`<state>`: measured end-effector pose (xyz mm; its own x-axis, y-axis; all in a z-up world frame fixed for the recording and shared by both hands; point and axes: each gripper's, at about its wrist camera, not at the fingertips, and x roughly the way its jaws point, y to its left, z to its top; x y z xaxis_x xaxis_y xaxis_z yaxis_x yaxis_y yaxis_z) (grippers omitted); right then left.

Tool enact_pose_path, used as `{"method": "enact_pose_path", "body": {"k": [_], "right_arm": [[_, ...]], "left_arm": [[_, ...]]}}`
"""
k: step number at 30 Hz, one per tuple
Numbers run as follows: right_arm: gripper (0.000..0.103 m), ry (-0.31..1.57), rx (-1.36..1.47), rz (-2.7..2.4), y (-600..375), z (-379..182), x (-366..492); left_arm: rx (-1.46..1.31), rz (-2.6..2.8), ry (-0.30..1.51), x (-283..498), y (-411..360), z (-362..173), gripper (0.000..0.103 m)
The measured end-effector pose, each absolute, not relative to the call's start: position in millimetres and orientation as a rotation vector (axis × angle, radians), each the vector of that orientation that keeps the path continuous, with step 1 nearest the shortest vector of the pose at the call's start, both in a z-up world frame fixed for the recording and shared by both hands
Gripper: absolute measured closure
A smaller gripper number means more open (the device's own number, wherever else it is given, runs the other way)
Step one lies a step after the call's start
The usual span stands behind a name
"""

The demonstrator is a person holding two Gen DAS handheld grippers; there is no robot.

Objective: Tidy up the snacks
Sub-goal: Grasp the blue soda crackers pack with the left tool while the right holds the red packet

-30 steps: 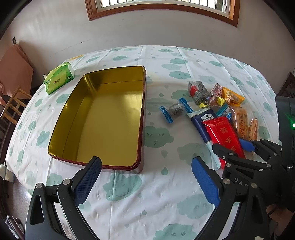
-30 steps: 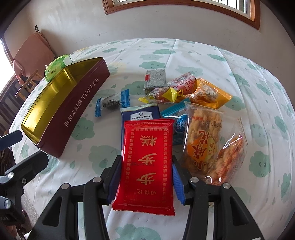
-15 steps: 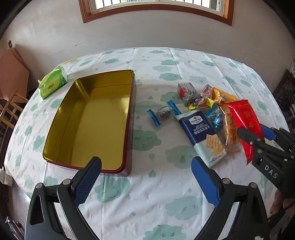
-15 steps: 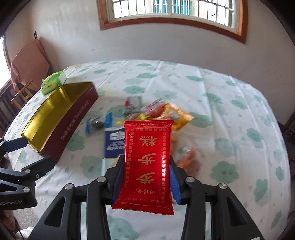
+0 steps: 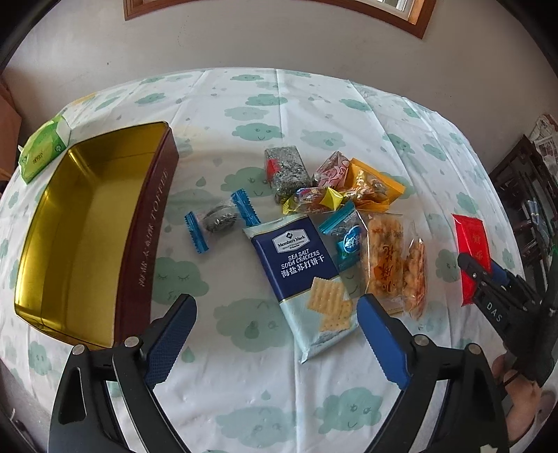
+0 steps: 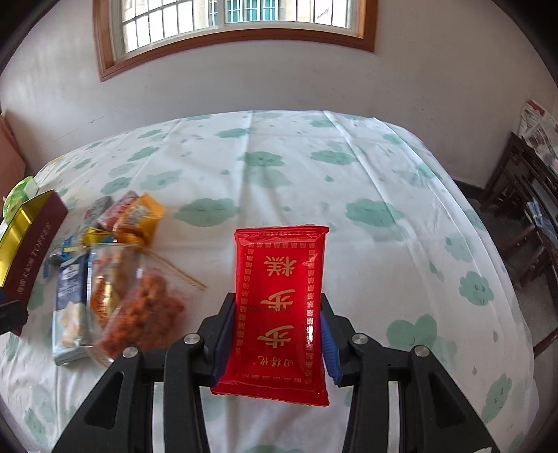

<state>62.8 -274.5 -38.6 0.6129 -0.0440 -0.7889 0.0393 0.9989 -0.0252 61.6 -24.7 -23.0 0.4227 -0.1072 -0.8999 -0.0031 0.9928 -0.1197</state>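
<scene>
My right gripper [image 6: 277,336] is shut on a red snack packet [image 6: 280,299] with gold characters, held above the table to the right of the snack pile. It also shows in the left wrist view [image 5: 471,251] at the far right. My left gripper [image 5: 275,334] is open and empty, low over the table near a blue soda cracker pack [image 5: 307,275]. An open gold-lined toffee tin [image 5: 83,240] stands at the left, empty. Loose snacks lie between: a blue-ended candy [image 5: 219,219], a grey bar [image 5: 286,170], an orange packet [image 5: 373,186] and clear bags of fried snacks [image 5: 394,261].
A green tissue pack [image 5: 43,150] lies beyond the tin at the far left. The table has a white cloth with green clouds [image 6: 376,212]. A dark wooden chair [image 6: 530,223] stands at the right. A wall with a window [image 6: 237,17] is behind.
My right gripper has lifted the red packet off the cracker pack and carried it right, away from the pile. My left gripper has shifted right, nearer the snacks.
</scene>
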Motion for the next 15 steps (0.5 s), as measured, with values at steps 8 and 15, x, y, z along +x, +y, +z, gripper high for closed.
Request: {"method": "enact_pose_path", "body": {"k": [8,15], "right_arm": [[0.059,0.931,0.034,-0.051,-289.4,-58.6,66.3],[0.059,0.915,0.017,-0.051,-288.5,-64.8,66.4]], "left_arm": [[-0.202,-0.025,1.226,85.6,-32.7,-46.4,0.02],[-0.165,-0.005,1.25,94.4,-48.4,-57.1,0.02]]}}
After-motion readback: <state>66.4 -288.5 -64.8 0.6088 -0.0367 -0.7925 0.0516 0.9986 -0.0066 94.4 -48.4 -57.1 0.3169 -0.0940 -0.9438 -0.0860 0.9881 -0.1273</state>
